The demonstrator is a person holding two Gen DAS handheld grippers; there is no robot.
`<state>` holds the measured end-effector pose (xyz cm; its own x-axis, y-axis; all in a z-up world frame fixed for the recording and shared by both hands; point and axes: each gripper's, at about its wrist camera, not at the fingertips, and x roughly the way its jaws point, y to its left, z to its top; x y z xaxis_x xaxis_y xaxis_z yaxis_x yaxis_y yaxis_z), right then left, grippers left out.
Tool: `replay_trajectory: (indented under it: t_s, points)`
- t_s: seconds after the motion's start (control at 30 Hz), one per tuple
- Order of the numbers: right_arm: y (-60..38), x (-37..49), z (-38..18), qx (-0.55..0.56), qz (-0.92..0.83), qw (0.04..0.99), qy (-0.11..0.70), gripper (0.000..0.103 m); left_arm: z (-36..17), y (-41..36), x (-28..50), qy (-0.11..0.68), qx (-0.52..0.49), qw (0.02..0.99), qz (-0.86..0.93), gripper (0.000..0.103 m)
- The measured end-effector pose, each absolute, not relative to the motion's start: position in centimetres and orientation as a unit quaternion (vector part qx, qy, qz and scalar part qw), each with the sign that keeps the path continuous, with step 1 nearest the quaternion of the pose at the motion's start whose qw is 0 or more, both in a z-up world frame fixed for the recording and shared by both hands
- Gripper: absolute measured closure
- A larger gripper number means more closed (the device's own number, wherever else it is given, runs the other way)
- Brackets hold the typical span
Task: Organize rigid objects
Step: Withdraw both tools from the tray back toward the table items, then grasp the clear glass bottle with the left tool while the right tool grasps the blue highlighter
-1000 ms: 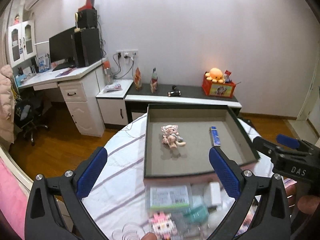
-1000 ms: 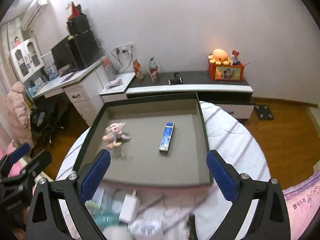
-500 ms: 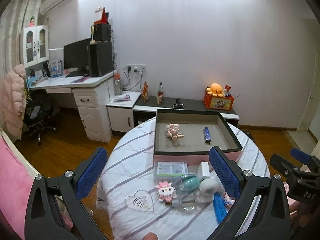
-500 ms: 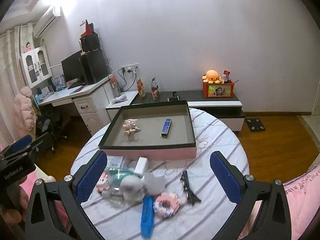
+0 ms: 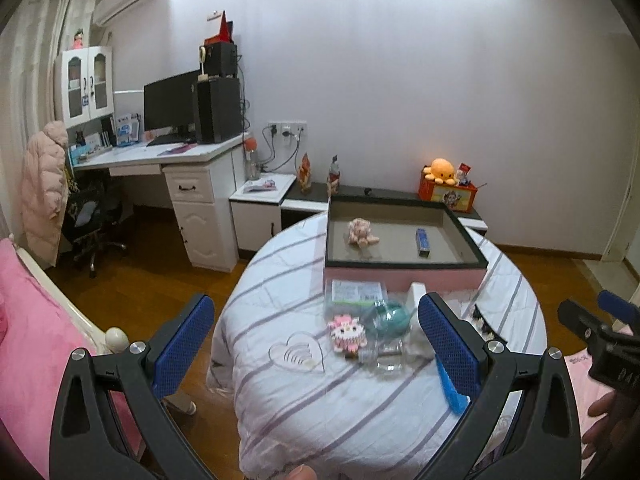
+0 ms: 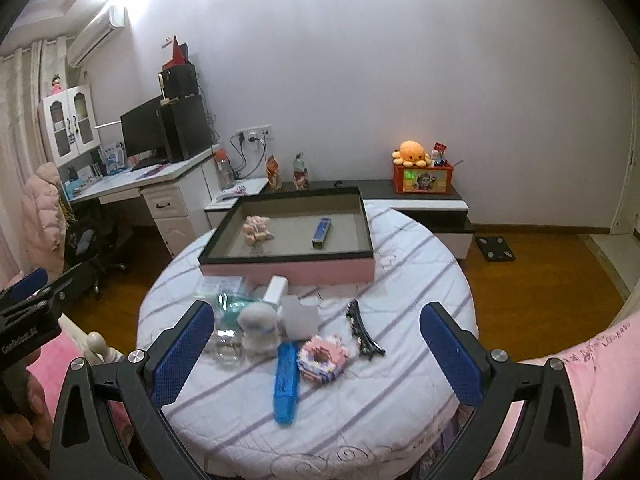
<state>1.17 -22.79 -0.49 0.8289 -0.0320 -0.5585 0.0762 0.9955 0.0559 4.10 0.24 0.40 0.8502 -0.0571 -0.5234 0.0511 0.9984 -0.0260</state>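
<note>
2 tools spread wide (left tool (image 5: pixel 312 350), right tool (image 6: pixel 314 350)), boxy pink tray (image 6: pixel 288 272), striped quilted cloth (image 6: pixel 400 280).

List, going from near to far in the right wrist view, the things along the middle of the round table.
Blue flat plastic bar → white angular block → pink-sided shallow box with dark rim → blue slim packet inside it.

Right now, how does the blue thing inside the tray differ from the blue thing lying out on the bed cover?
The small blue box lies inside the tray; the bright blue bar lies on the striped cover in front of it. The small blue box is darker with pale markings; the bright blue bar is plain and looks longer. Both are slim, blue and lying flat.
</note>
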Motion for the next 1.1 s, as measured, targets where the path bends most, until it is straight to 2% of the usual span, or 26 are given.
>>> replay_trajectory:
  t_s: [0.37, 0.83, 1.0, 1.1]
  points:
    - [-23.1, 1.7, -1.5, 0.031, -0.037, 0.952, 0.302, 0.0, -1.4, -0.5, 4.4, 0.287, 0.001, 0.957, -0.036, 0.0]
    - [-22.6, 4.1, -10.6, 0.042, -0.02, 0.911, 0.411, 0.0, -9.9, -3.5, 7.5, 0.365, 0.013, 0.929, -0.066, 0.0]
    - [-22.2, 4.9, -13.0, 0.046, -0.01, 0.897, 0.439, 0.004, -12.1, -4.0, 9.3, 0.39, -0.003, 0.918, -0.078, 0.0]
    - [-21.9, 5.3, -14.2, 0.046, -0.004, 0.89, 0.453, 0.016, -13.0, -4.5, 10.4, 0.399, -0.01, 0.913, -0.086, 0.0]
